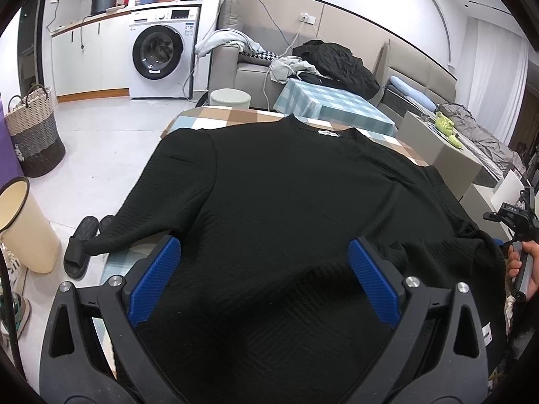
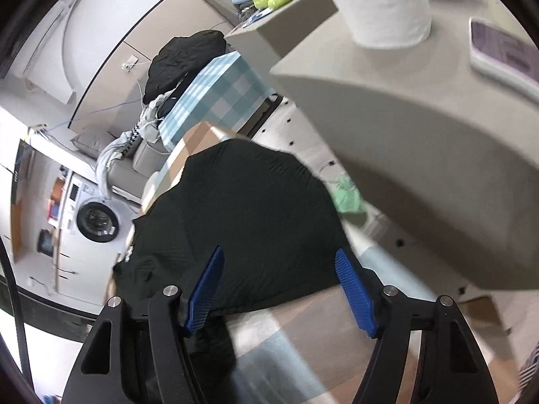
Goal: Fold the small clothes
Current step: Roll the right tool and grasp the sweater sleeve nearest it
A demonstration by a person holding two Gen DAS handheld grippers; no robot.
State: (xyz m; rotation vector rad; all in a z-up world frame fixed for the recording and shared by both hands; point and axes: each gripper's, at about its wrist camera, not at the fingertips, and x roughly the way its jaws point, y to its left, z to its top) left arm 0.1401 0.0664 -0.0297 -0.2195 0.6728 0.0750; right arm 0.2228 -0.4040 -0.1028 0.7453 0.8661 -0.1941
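A black knit sweater [image 1: 286, 185] lies spread flat on a table with a checked cloth [image 1: 215, 118]. Its collar, with a white label, is at the far end. My left gripper [image 1: 262, 244] hovers at the near hem, jaws wide open. The cloth passes between and under its blue pads [image 1: 155, 279] without being pinched. In the right wrist view the sweater [image 2: 249, 208] lies ahead, and its near edge runs between the open jaws of my right gripper [image 2: 279, 252]. A dark fold hangs beside the left pad [image 2: 205, 286]. A hand holds the right gripper [image 1: 518, 225] at the sweater's right side.
On the floor to the left stand a cream bin [image 1: 23, 222], black slippers [image 1: 81, 245] and a woven basket [image 1: 33, 131]. A washing machine [image 1: 161, 54] and a sofa with piled clothes [image 1: 333, 60] are behind. A grey cabinet [image 2: 404, 101] with a paper roll [image 2: 387, 3] stands close on the right.
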